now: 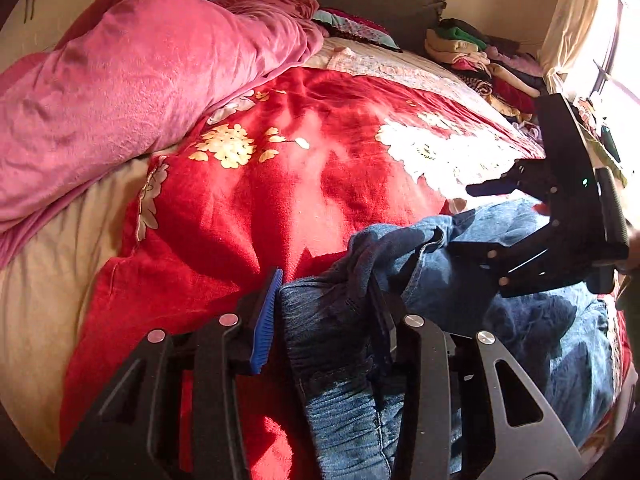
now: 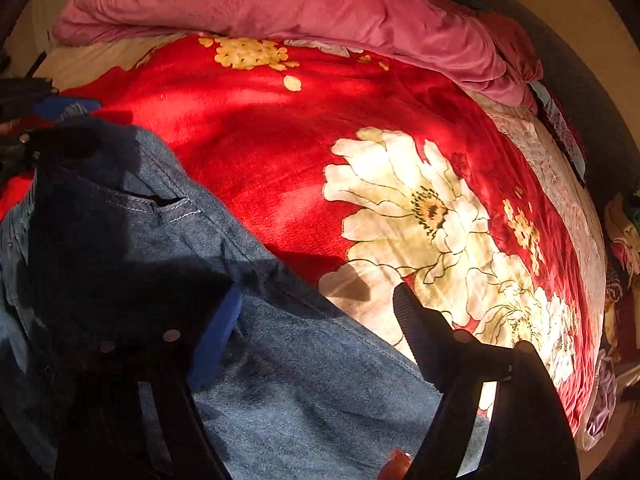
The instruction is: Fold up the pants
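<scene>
Through the left wrist camera I see my left gripper [image 1: 324,320] straddling the gathered elastic waistband of the blue denim pants [image 1: 520,320], which lie bunched on the red flower-printed plush blanket [image 1: 280,184] on the bed. The right pad presses the denim; the blue left pad seems just clear of it, so I can't call this a firm pinch. The cloth looks soft, limp and fairly heavy; I judge the thick waistband the safest hold.

Through the right wrist camera, my right gripper [image 2: 312,320] hangs spread over a flat stretch of the pants, gripping nothing. I'd take the seam edge there, since loose denim sags and slides.
</scene>
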The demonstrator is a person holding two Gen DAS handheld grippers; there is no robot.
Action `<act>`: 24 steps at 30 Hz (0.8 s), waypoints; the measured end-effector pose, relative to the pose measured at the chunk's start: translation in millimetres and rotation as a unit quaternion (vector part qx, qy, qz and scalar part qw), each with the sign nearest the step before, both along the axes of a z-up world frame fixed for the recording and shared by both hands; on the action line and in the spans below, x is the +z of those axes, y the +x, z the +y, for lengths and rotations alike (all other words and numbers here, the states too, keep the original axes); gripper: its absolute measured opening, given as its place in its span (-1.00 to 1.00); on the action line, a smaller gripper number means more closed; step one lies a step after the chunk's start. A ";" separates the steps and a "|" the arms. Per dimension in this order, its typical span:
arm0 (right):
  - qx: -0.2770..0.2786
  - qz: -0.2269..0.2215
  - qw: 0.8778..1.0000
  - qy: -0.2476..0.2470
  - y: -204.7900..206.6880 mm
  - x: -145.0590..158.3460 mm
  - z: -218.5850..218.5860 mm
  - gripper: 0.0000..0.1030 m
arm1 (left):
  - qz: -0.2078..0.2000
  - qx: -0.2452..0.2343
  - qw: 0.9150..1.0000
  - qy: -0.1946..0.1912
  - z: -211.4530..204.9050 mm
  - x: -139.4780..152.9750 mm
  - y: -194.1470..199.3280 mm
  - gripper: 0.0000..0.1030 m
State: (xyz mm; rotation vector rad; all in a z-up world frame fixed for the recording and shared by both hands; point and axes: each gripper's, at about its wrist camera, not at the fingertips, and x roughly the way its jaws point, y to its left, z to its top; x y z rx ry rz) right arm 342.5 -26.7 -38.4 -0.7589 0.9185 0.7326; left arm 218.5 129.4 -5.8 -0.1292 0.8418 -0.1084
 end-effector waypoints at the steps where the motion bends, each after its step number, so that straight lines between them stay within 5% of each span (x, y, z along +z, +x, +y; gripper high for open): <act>1: -0.001 0.005 1.000 0.010 -2.9 -0.7 -0.6 0.04 | 0.000 0.000 1.000 -0.001 0.6 0.3 0.5 -0.40; 4: 0.003 0.005 0.999 0.044 -15.9 2.8 -3.6 -0.62 | 0.000 -0.003 1.000 0.007 0.0 -0.5 0.2 -0.40; 6: -0.010 -0.010 0.998 0.054 -23.9 8.1 -8.3 -0.82 | -0.002 -0.005 1.000 0.010 -0.2 -0.6 -0.8 -0.40; 14: -0.056 -0.041 0.983 0.168 -65.0 62.5 -49.1 -0.86 | -0.041 -0.033 0.998 0.018 -5.8 21.6 -21.0 -0.37; 24: -0.077 -0.056 0.972 0.214 -139.3 86.9 -78.1 -0.86 | -0.065 -0.060 0.995 0.035 -18.1 36.5 -63.4 -0.38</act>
